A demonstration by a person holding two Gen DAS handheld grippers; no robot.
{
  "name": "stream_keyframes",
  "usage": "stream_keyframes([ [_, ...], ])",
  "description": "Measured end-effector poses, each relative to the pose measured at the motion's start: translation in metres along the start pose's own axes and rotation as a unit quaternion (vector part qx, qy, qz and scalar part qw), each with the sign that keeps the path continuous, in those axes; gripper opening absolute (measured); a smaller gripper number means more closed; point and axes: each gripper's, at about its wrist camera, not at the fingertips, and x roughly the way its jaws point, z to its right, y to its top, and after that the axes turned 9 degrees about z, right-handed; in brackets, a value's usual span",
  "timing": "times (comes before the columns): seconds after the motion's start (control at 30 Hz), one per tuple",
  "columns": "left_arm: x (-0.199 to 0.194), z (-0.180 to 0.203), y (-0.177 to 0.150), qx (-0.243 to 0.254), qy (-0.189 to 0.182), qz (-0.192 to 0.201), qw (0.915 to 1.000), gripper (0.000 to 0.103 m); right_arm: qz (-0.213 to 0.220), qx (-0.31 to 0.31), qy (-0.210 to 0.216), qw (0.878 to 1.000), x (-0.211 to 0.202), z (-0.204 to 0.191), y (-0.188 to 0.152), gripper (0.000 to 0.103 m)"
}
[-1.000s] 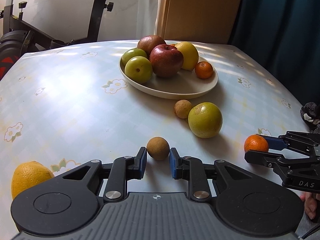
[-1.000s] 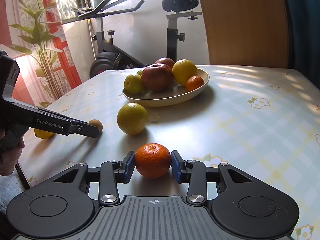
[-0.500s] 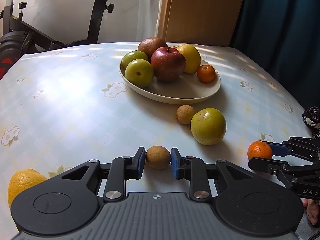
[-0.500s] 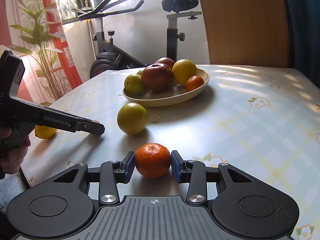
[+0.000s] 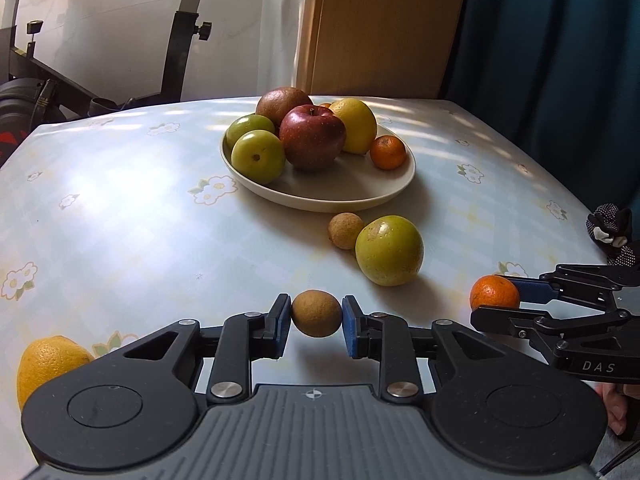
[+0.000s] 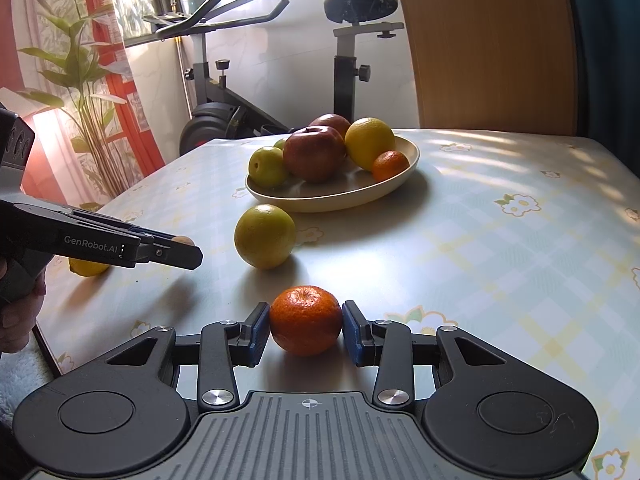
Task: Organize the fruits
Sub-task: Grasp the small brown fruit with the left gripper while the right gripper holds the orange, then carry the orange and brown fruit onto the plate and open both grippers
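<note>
My left gripper (image 5: 316,322) is shut on a small round brown fruit (image 5: 316,312), held just above the table with its shadow underneath. In the right wrist view the left gripper (image 6: 182,250) comes in from the left, its finger hiding most of that fruit. My right gripper (image 6: 306,326) is shut on a mandarin (image 6: 306,320), low over the table; from the left wrist view it (image 5: 516,300) is at the right edge with the mandarin (image 5: 494,293). A cream plate (image 5: 340,196) at the table's middle holds a red apple (image 5: 312,138), green fruits, a yellow fruit and a small mandarin.
A green apple (image 5: 389,250) and a second small brown fruit (image 5: 345,230) lie loose just in front of the plate. A yellow citrus (image 5: 48,364) lies near the front left edge. An exercise bike (image 6: 344,68) and a wooden panel stand behind the flowered table (image 5: 120,220).
The brown fruit now sits further back between my left pads and hangs slightly off the table. My right gripper and its mandarin have not moved.
</note>
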Motion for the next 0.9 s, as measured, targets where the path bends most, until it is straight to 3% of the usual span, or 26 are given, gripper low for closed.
stream_keyframes([
  [0.4, -0.034, -0.016, 0.035, -0.021, 0.007, 0.052, 0.9984, 0.029, -0.006, -0.008, 0.001, 1.000, 0.006, -0.005, 0.019, 0.036],
  [0.9, -0.032, -0.022, 0.098, -0.021, 0.000, 0.094, 0.9954, 0.029, 0.048, -0.053, 0.012, 0.997, 0.023, 0.007, 0.103, 0.036],
])
